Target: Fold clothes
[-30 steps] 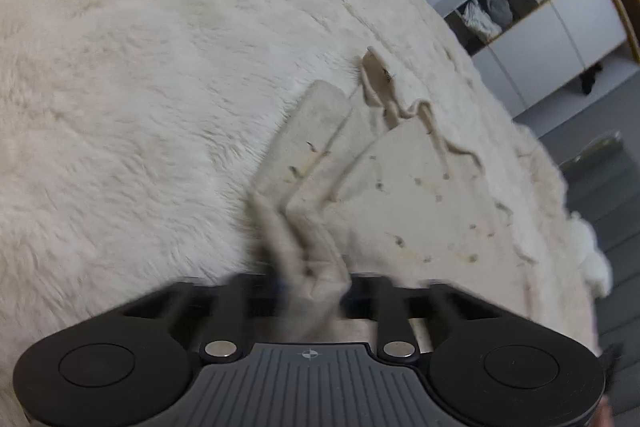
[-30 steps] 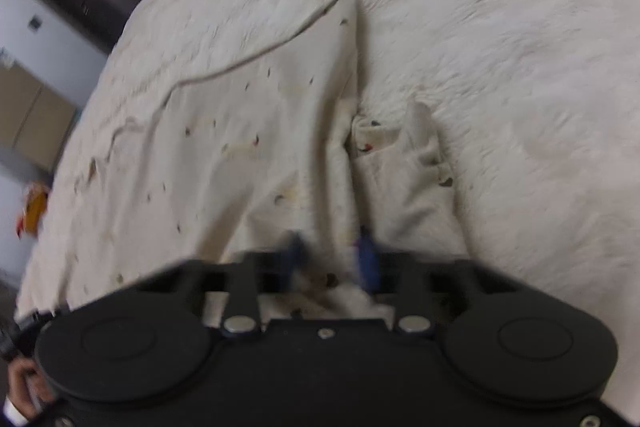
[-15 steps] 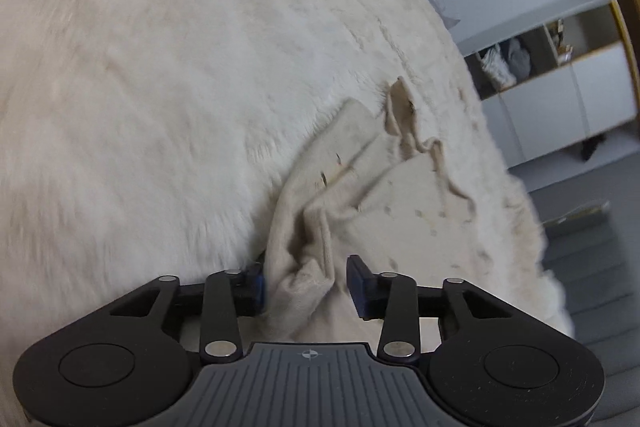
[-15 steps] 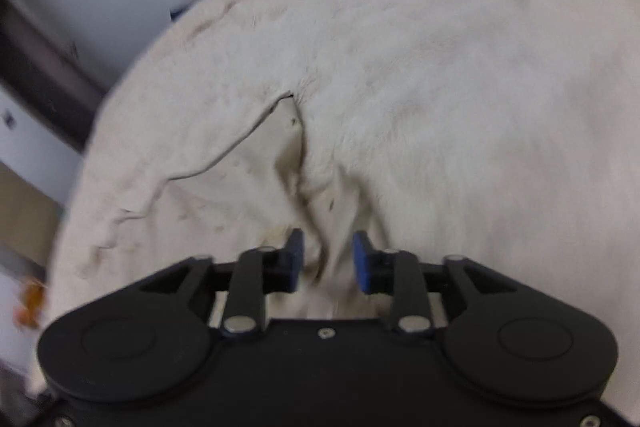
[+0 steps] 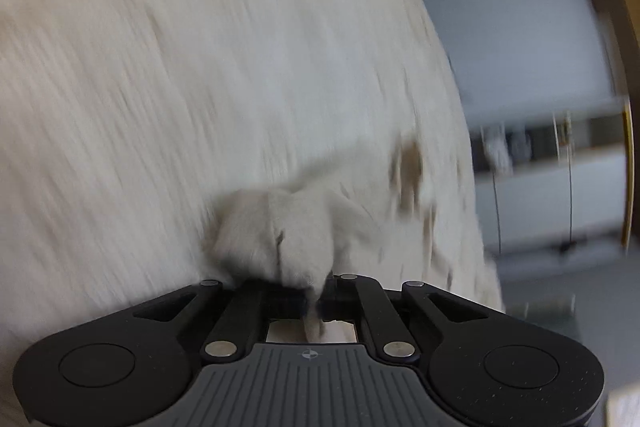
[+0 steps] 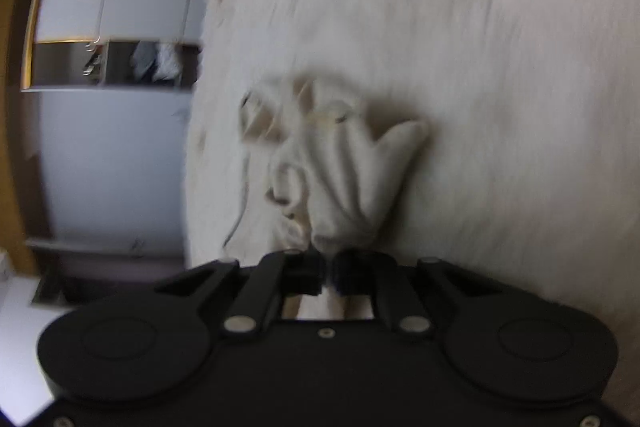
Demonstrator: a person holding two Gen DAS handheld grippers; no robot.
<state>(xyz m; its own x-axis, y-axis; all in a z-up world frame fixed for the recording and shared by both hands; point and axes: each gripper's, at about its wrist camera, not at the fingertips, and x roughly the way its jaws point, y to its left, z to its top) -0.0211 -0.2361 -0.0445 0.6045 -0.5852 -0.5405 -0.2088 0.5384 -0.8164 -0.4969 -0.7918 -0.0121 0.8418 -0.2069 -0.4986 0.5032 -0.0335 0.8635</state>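
Note:
A beige garment (image 5: 288, 227) with small dark specks lies bunched on a fluffy cream blanket (image 5: 160, 67). In the left wrist view my left gripper (image 5: 318, 301) has its jaws closing tight on a gathered fold of that cloth, which runs back between the pads. In the right wrist view the garment (image 6: 352, 167) fans out in pleats from my right gripper (image 6: 329, 269), whose jaws are likewise closing on a pinched bunch of it. A thin cord or hem edge trails left of the bunch. Both views are motion-blurred.
The fluffy blanket (image 6: 500, 67) covers the whole work surface. A white cupboard with an open shelf (image 5: 552, 163) holding clothes stands beyond the blanket's edge; the same cupboard (image 6: 112, 27) fills the left of the right wrist view.
Both grippers let go of the cloth, stood open half a second ago, and now pinch fresh bunches of it. Both views have rolled, and the spread garment is now gathered.

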